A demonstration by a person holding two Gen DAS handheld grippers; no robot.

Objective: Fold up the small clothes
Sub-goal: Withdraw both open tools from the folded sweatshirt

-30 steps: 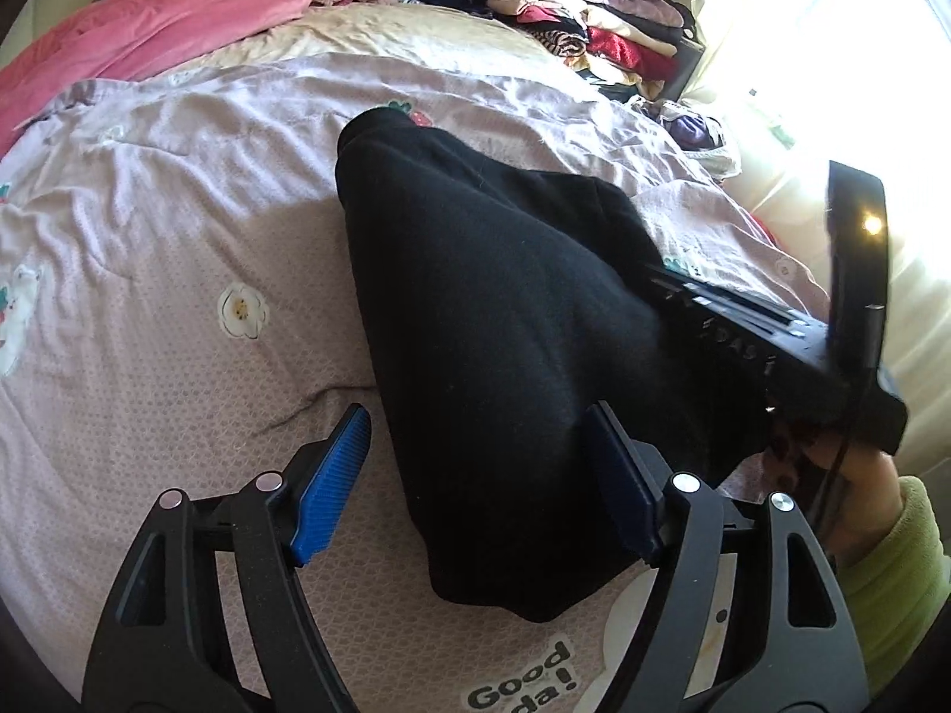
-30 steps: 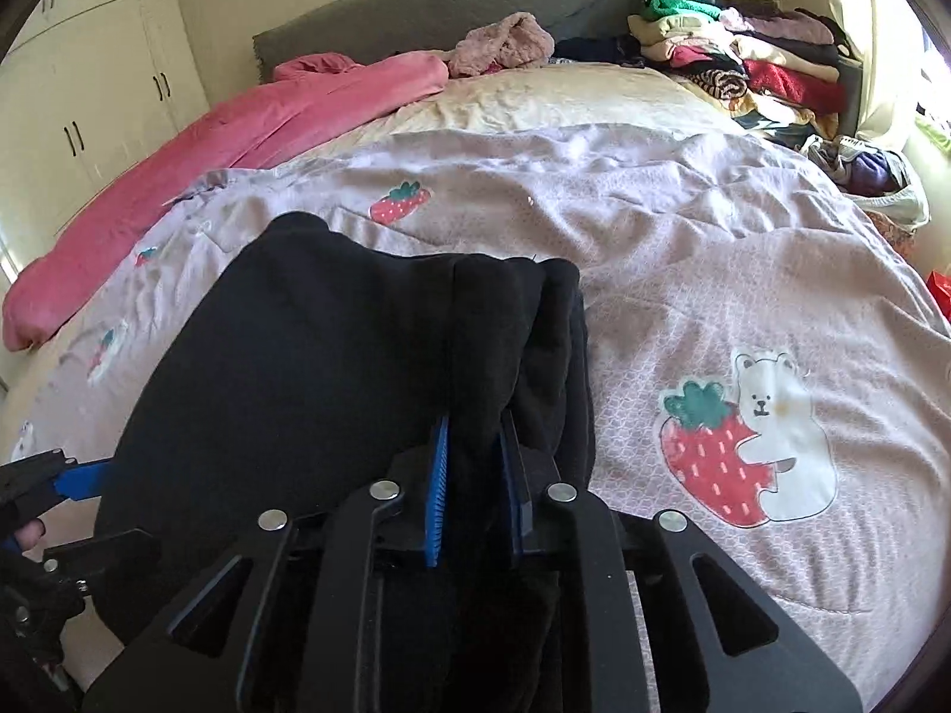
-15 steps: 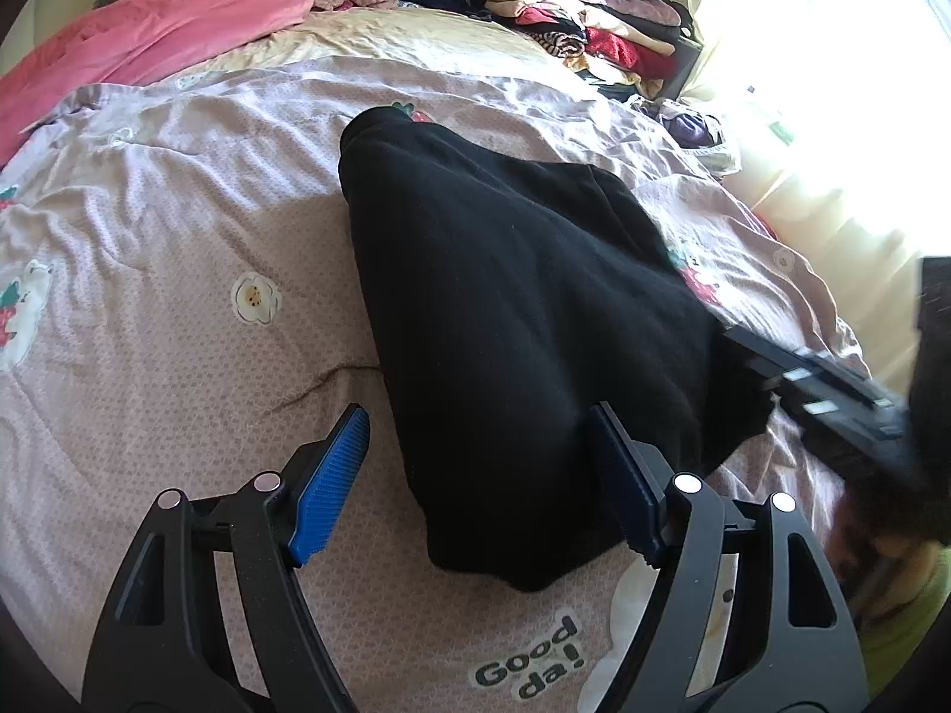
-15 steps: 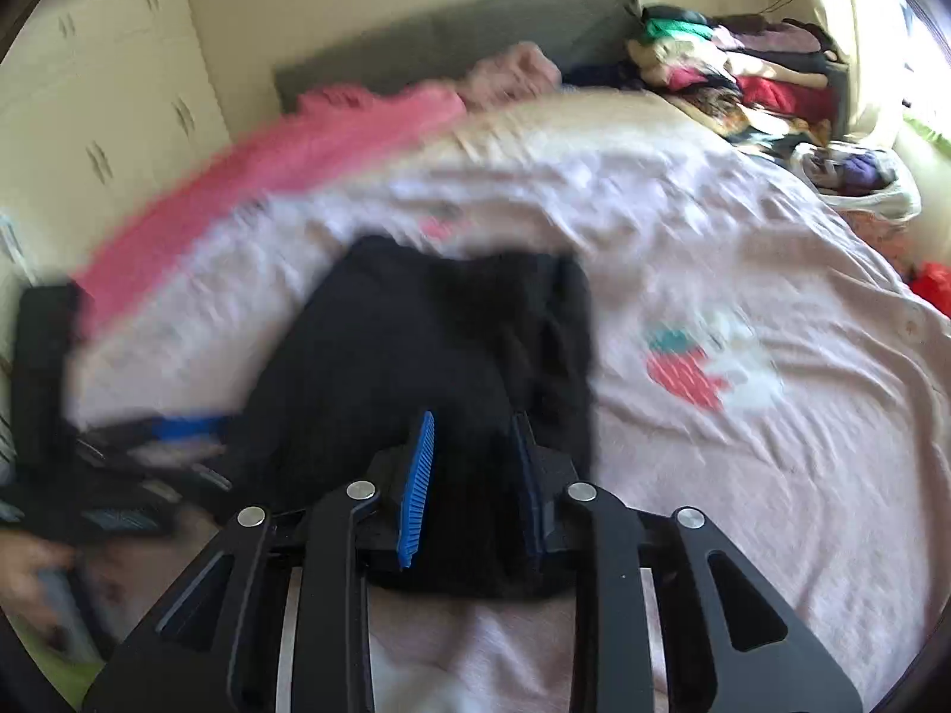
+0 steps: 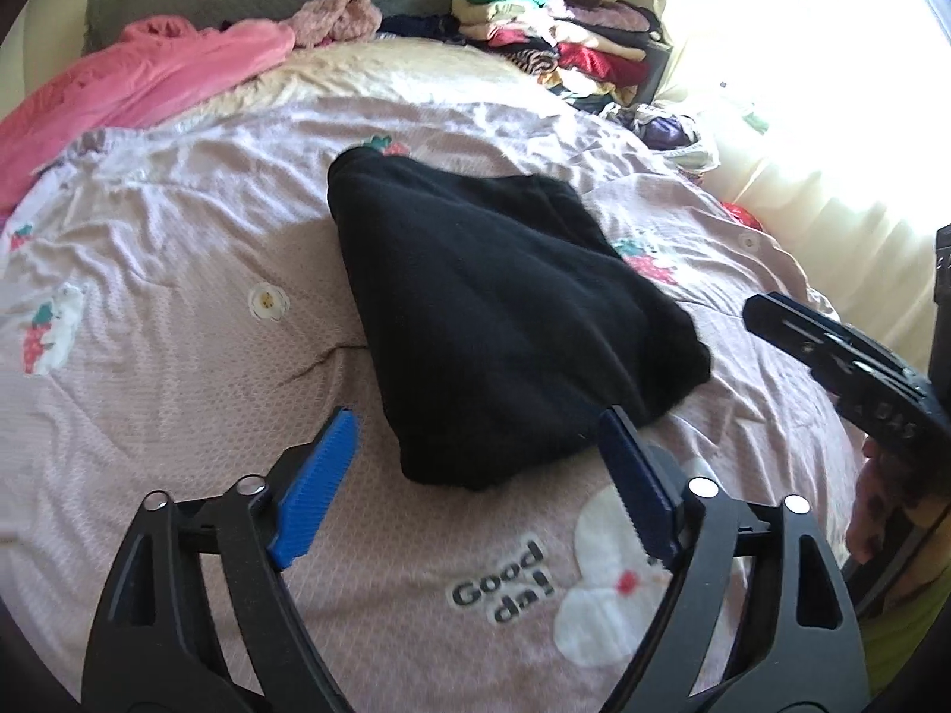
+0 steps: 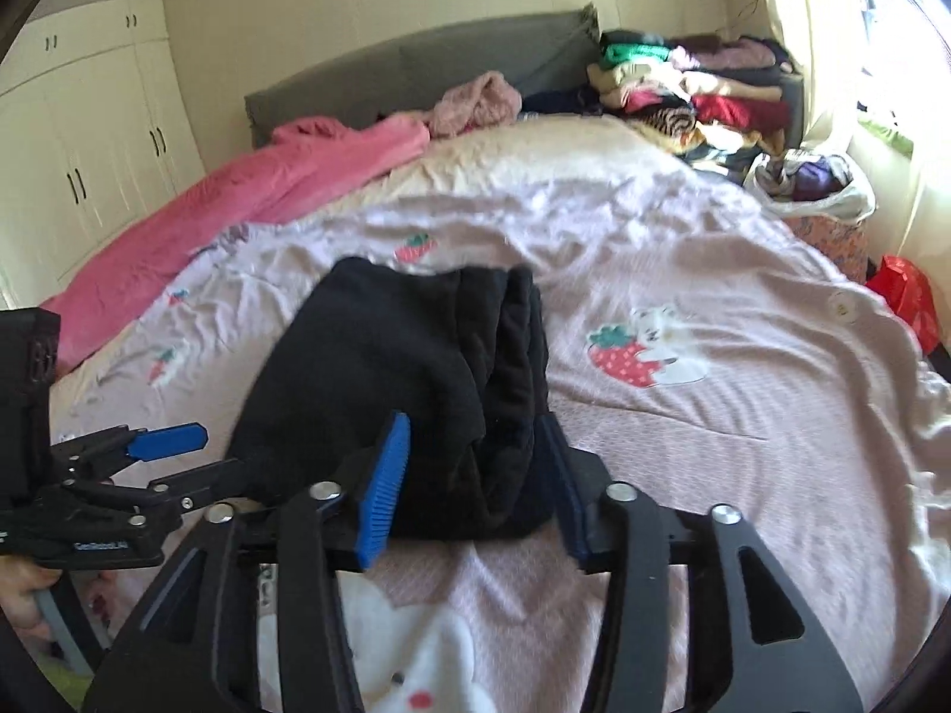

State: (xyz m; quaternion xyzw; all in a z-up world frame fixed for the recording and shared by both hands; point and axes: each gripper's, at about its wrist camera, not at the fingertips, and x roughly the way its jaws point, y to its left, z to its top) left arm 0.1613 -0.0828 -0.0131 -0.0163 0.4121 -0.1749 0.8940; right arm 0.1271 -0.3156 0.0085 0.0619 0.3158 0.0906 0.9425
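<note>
On the bedspread (image 5: pixel 178 356), black garment (image 5: pixel 493 321) lies folded.

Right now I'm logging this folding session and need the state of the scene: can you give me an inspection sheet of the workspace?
Surface: bed with pale pink quilt, wrinkled, strawberry and bear prints.
Job's things: black garment lies folded on the quilt, layered edges showing in the right wrist view.
Clutter: pink blanket along the far side; dusty pink garment at the headboard; stack of folded clothes; white bag of clothes; something red off the bed edge.
Grippers: left tool open, holding nothing; right tool open, its fingers on either side of the garment's near edge.
Cables: nothing seen.
Surroundings: grey headboard, white wardrobe, bright curtained window.
</note>
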